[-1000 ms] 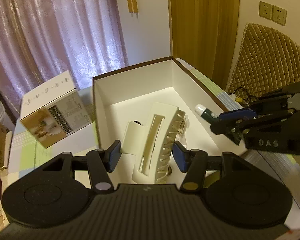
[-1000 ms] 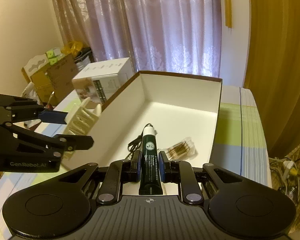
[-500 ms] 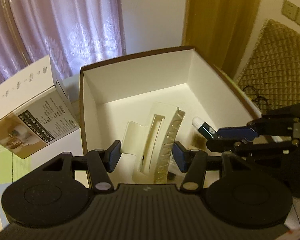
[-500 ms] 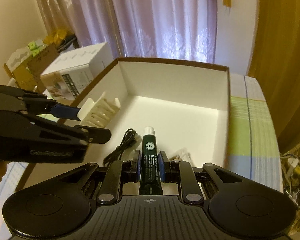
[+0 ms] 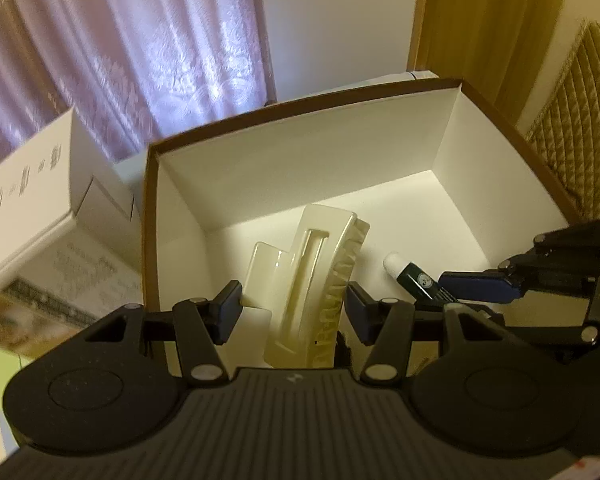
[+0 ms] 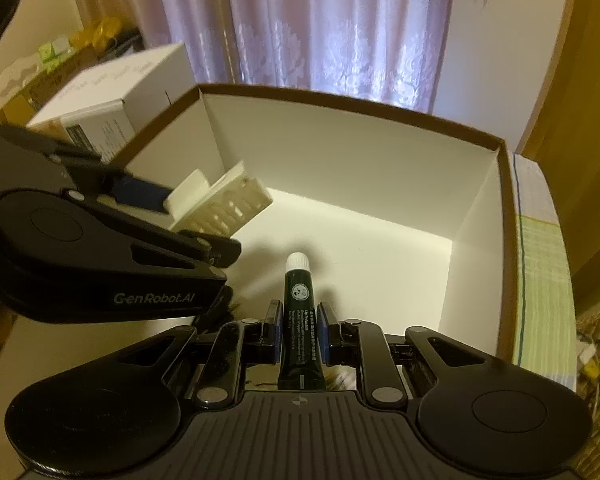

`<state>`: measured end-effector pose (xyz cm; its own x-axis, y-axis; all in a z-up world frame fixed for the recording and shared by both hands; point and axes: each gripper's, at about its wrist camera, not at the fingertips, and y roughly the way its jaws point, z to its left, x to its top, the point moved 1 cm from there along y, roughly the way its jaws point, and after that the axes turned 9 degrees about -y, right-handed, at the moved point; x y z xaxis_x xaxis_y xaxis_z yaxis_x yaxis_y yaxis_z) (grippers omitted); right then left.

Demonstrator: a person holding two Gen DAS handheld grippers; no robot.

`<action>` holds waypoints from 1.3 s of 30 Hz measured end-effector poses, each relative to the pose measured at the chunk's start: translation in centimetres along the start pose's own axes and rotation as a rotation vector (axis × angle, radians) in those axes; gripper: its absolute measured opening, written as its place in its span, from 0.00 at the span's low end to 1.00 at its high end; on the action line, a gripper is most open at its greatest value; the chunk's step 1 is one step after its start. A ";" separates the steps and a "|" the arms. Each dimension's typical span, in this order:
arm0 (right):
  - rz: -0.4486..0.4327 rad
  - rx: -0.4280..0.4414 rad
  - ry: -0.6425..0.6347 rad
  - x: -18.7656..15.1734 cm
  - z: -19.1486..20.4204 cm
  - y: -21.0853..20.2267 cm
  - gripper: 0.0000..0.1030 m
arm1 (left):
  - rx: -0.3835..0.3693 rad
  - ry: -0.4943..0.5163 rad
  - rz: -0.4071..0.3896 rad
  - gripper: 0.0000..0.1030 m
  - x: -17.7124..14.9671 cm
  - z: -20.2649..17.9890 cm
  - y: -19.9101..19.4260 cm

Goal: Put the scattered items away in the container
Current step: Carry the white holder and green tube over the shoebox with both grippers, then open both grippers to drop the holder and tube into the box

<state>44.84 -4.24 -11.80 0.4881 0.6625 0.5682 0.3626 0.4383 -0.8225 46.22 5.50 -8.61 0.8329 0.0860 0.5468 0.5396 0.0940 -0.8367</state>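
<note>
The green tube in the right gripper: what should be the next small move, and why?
Probably lower it a little, then open the right gripper. The green tube is clamped between its fingers, cap pointing into the white box, above the bare floor. The left gripper, holding the cream hair clip, sits beside it, not in the way.

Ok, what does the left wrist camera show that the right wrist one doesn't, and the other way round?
Only the left wrist view shows the quilted chair back on the far right and the hair clip's long slotted top. Only the right wrist view shows the green striped tablecloth beside the box and the clutter of small boxes far left. Both show the white box, the dark green tube shut in the right gripper, the left gripper around the clip, and the white carton.
</note>
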 end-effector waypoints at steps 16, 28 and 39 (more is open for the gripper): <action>0.008 0.034 -0.032 -0.5 -0.6 -0.4 0.56 | 0.046 0.083 -0.013 0.50 0.5 -1.1 1.2; 0.011 0.024 -0.059 -0.9 0.3 -1.3 0.60 | 0.089 0.111 -0.009 0.65 0.4 -1.6 1.5; -0.021 0.053 -0.101 -2.8 2.2 -4.1 0.73 | 0.071 0.090 -0.018 0.69 -1.4 -1.0 -2.1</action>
<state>40.29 -6.55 -10.11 0.3975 0.7092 0.5823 0.3283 0.4827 -0.8119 44.00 4.22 -7.68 0.8325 -0.0056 0.5540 0.5471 0.1651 -0.8206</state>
